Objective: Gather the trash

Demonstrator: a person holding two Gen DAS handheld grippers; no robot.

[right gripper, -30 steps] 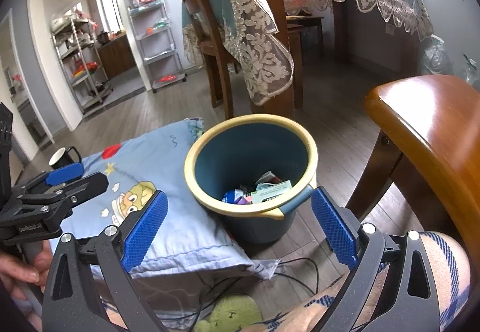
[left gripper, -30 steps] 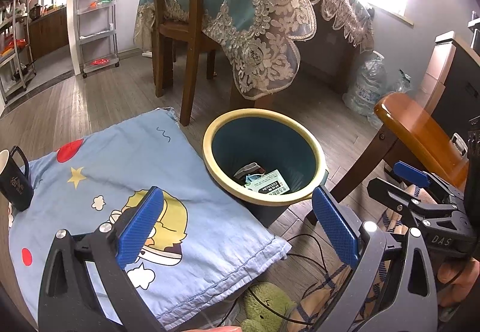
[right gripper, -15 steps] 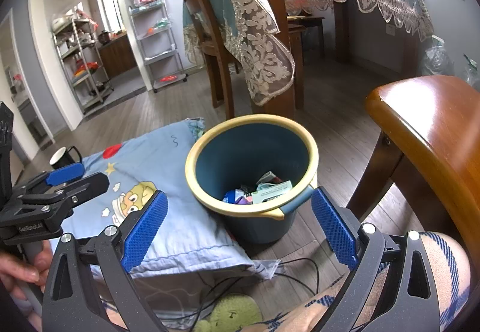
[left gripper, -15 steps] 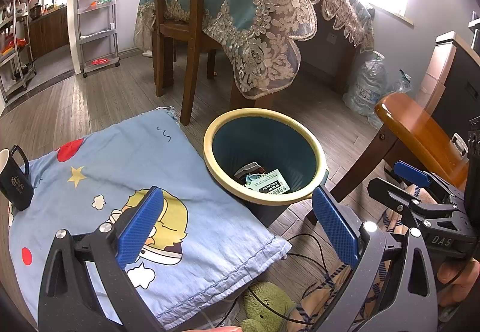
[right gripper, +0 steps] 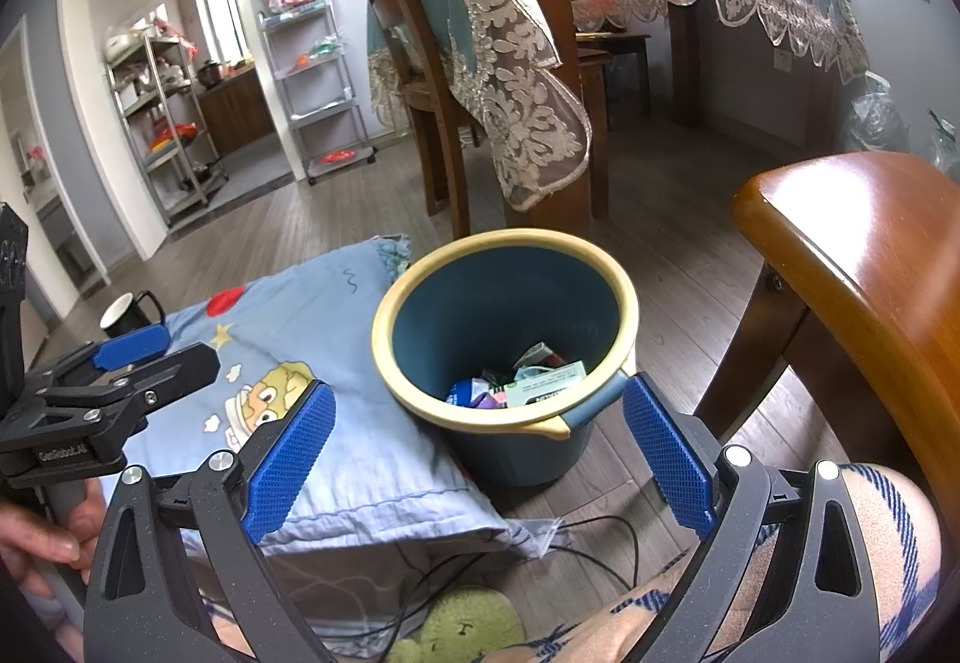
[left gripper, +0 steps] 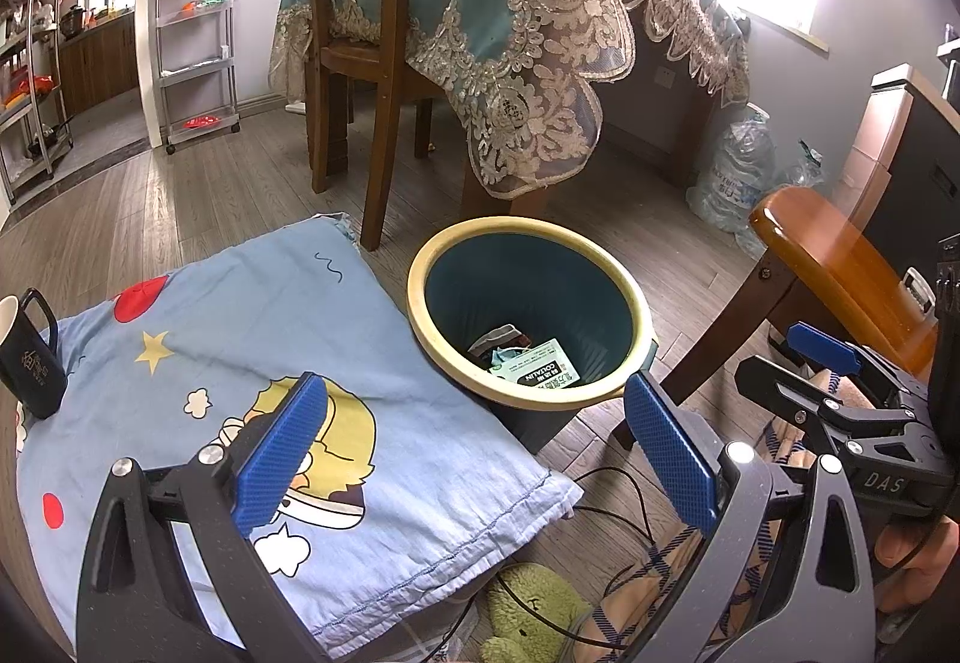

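The dining table draped in a teal cloth with cream lace edging (left gripper: pixel 540 33) fills the 12 o'clock region of the left wrist view, with a dark wooden slat-back chair (left gripper: pixel 354 3) tucked against it at 11 o'clock. A light blue cartoon-printed pillowcase spread flat (left gripper: pixel 240 363) covers the area from 9 to 7 o'clock, lying just beside the bin. A glossy orange-brown wooden chair seat (right gripper: pixel 870 273) sits at 3 o'clock in the right wrist view.

The round dark-blue plastic trash bin with a cream rim (left gripper: pixel 528 243) stands on the grey wood-plank floor (left gripper: pixel 210 195) near the centre of both views. Inside it, at the bottom, lies the collected trash, a heap of wrappers topped by a green-and-white printed packet (left gripper: pixel 534 363) (its small print is unreadable).

The left gripper (left gripper: pixel 480 459) hangs at 6 o'clock with its blue-padded fingers spread wide and nothing between them. The right gripper (right gripper: pixel 480 453) is likewise spread apart and empty, its pads framing the bin's near side.

A black ceramic mug with a white interior (left gripper: pixel 27 357) stands upright at 9 o'clock on the pillowcase's edge. A green plush toy (left gripper: pixel 528 621) lies at 6 o'clock among thin black cables (left gripper: pixel 618 501).
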